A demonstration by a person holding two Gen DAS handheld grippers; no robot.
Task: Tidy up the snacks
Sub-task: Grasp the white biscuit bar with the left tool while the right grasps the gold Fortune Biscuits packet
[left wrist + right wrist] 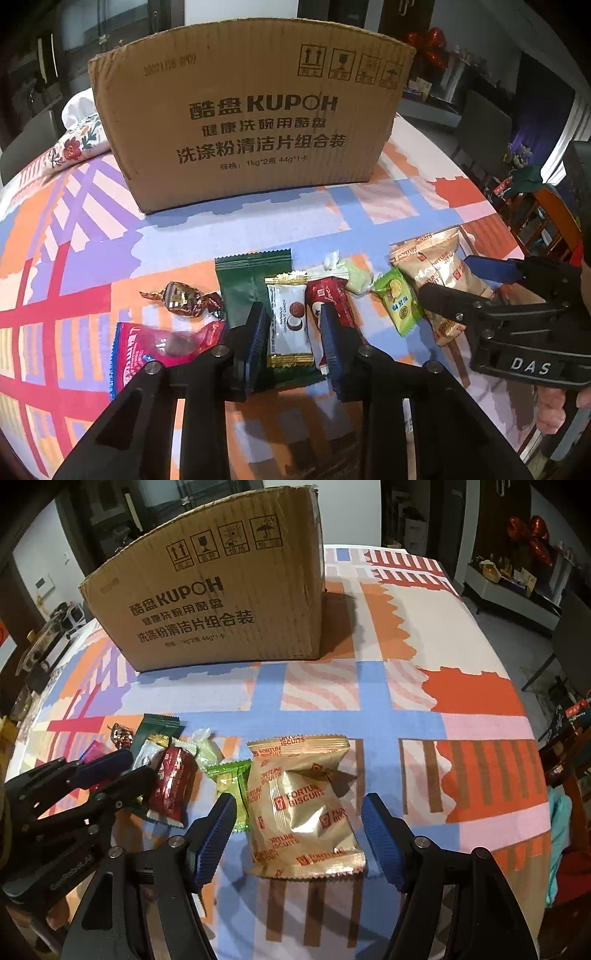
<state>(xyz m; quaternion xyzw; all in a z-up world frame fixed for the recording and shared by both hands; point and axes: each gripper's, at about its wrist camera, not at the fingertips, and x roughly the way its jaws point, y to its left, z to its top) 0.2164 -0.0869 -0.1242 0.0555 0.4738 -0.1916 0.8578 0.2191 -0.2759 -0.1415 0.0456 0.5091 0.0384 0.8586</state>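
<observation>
A brown cardboard box (pixel 251 110) stands at the back of the table, also in the right wrist view (pixel 218 605). A row of snacks lies in front. My left gripper (pixel 293 332) is open, its fingers on either side of a white coconut candy (pixel 290 325) that lies on a green packet (pixel 243 284). A red packet (pixel 332 299) lies beside it. My right gripper (pixel 299 834) is open around a gold fortune biscuit bag (pixel 303 805) on the cloth. That bag shows in the left wrist view (pixel 443 273) too, with my right gripper (pixel 454 277) over it.
A brown foil candy (pixel 181 299), a pink packet (pixel 162 350), a pale green candy (pixel 354 277) and a green-yellow packet (pixel 399 302) lie in the row. A floral cloth bundle (pixel 77 136) sits left of the box. The patterned tablecloth (pixel 443 701) spreads to the right.
</observation>
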